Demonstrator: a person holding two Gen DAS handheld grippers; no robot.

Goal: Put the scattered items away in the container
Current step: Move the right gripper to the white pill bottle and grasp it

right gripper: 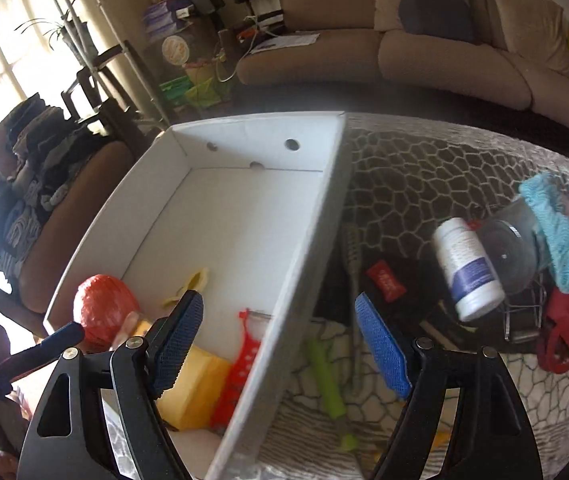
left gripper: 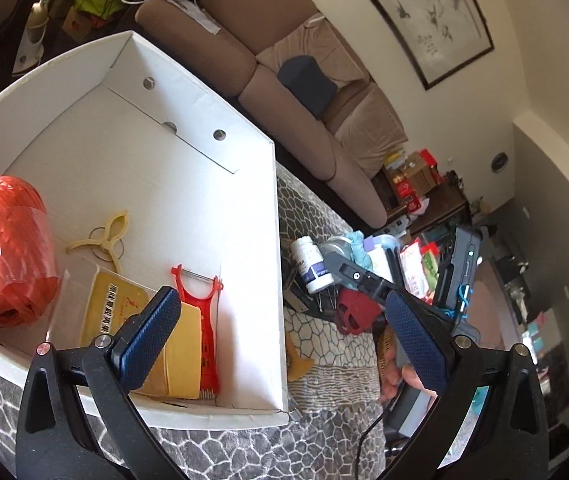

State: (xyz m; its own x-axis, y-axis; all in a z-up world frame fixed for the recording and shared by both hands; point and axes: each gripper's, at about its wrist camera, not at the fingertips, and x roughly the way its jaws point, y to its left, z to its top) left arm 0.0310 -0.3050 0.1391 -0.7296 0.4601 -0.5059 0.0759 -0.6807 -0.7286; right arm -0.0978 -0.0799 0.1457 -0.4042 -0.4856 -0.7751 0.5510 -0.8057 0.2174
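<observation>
Jaws of left gripper [left gripper: 284,344] and right gripper [right gripper: 280,344] gaped wide, empty, over white cardboard box [left gripper: 188,88] holding red twine spool [left gripper: 6,252].

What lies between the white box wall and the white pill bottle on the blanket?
In the right wrist view, between the white box and the pill bottle lie a grey brush and a small red packet on a dark object.

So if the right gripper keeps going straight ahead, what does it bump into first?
Probably the white box's right wall, which runs up between the open jaws of the right gripper. Depth is hard to judge; slightly rightwards, it could meet the green-handled tool on the cloth instead.
</observation>
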